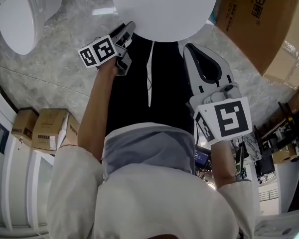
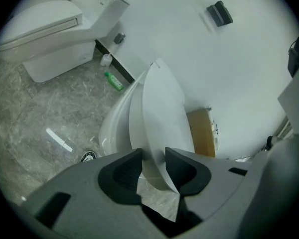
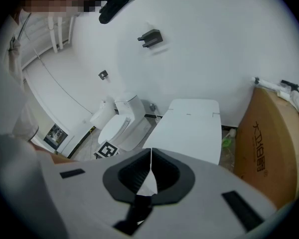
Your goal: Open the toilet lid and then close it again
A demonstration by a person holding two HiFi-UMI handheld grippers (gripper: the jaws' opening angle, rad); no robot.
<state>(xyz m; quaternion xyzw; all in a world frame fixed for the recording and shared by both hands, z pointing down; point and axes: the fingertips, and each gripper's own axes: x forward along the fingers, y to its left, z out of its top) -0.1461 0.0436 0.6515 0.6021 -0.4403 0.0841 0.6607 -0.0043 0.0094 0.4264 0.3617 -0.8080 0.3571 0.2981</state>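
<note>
Left gripper view alone: you see the toilet lid edge-on, tilted up off its bowl, with a green bottle on the floor behind.
Head view alone: small cartons stand at your left side.
Cut off: the lid runs past the head view's top edge, and the bowl is hidden there.
Left gripper: clenched on the lid's front rim, jaws part-way apart, one pad on each face.
Right gripper: jaws pressed together, nothing between them, with the lid just beyond the tips. You cannot tell whether they touch it.
</note>
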